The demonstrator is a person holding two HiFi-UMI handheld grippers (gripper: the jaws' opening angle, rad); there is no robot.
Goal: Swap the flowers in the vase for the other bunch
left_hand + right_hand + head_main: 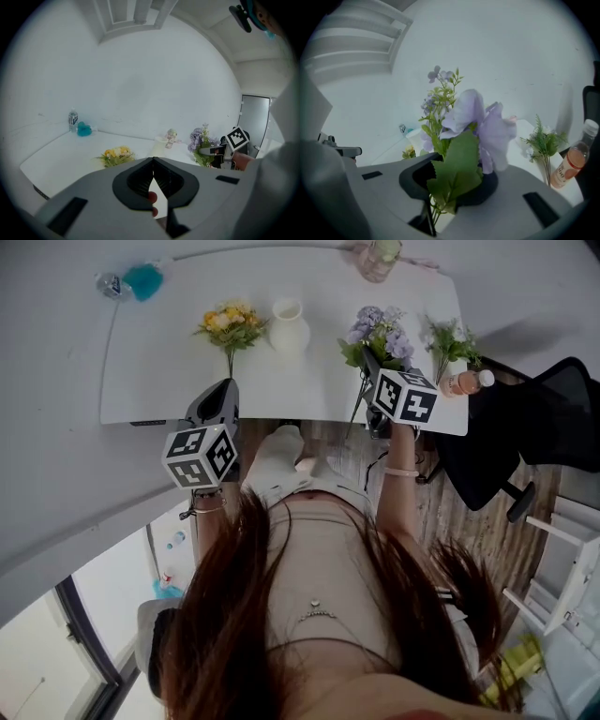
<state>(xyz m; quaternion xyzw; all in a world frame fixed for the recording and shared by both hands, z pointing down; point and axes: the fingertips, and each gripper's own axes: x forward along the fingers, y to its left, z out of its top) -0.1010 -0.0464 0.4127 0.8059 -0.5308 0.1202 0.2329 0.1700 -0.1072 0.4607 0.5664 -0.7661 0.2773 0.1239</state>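
A white vase (288,326) stands empty mid-table, also seen from the left gripper (159,146). A yellow bunch (230,324) lies on the white table (150,371) left of it, stem toward me. My right gripper (367,364) is shut on the stems of a purple bunch (380,334), held up right of the vase; its blooms and a green leaf (457,171) fill the right gripper view. My left gripper (225,388) is shut with nothing in it, just short of the yellow stem; its pads meet (153,164).
A green sprig bunch (452,341) and a pink drink bottle (467,382) lie at the table's right end. A teal thing beside a small bottle (141,279) sits back left, a pinkish item (378,257) at the back. A black chair (525,442) stands on the right.
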